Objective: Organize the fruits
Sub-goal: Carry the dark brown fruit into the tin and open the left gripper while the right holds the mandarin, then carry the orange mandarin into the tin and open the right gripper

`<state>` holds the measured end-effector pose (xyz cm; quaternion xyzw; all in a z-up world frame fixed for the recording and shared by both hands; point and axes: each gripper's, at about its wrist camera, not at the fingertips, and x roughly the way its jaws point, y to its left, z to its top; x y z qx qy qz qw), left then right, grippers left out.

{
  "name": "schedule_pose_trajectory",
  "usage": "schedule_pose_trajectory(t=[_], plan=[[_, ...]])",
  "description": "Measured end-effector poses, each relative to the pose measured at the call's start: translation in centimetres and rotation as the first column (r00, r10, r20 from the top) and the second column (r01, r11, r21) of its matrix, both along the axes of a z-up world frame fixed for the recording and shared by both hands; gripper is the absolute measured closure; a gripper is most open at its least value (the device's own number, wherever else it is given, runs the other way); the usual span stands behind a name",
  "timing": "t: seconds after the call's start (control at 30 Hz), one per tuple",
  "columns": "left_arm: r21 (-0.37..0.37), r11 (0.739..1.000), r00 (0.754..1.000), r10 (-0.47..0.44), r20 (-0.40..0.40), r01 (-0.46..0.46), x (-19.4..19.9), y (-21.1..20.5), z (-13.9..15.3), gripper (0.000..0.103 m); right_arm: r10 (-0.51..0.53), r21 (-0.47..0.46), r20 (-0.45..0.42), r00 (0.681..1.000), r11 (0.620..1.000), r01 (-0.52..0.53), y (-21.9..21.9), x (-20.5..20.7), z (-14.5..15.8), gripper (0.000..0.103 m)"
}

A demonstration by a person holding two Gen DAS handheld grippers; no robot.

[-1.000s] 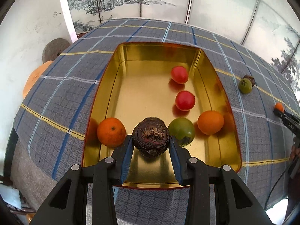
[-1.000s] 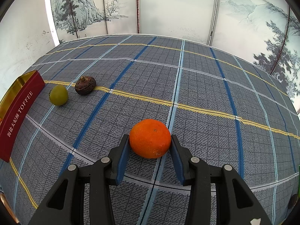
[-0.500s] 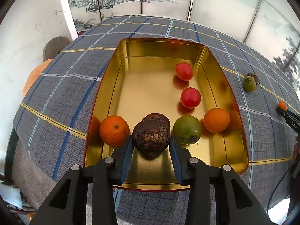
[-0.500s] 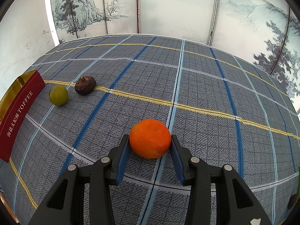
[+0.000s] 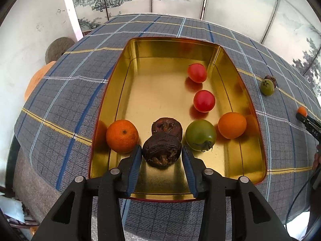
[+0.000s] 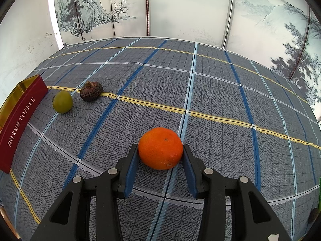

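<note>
Releasing a dark wrinkled fruit into the gold tin, the left gripper should spread fully before lifting; the right gripper clamps a mandarin.

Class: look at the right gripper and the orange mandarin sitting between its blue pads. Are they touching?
Touching. The right wrist view shows both blue pads of the right gripper pressed against the orange mandarin's sides, with no gap.

Gold metal tin sat on checked tablecloth. Inside, near edge: orange mandarin left, two dark wrinkled fruits centre, green tomato right; two red tomatoes farther.
</note>
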<state>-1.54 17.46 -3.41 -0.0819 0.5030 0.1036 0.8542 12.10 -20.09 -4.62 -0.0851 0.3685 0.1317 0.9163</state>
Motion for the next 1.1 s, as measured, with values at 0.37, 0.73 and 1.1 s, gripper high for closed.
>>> schedule_pose_trajectory(t=[0.37, 0.73, 1.1], plan=[[-0.021, 1.0, 0.999, 0.009, 0.042, -0.008, -0.6, -0.1, 0.8, 0.051, 0.0, 0.0, 0.0, 1.0, 1.0, 0.0, 0.0, 0.0, 0.0, 0.062], [-0.012, 1.0, 0.998, 0.015, 0.058, -0.015, -0.9, -0.1, 1.2, 0.047, 0.0, -0.001, 0.001, 1.0, 1.0, 0.0, 0.0, 0.0, 0.0, 0.063], [-0.019, 1.0, 0.997, 0.016, 0.074, -0.014, -1.4, -0.5, 1.3, 0.038, -0.013, -0.005, -0.001, 1.0, 1.0, 0.013, 0.1, 0.1, -0.1, 0.064]])
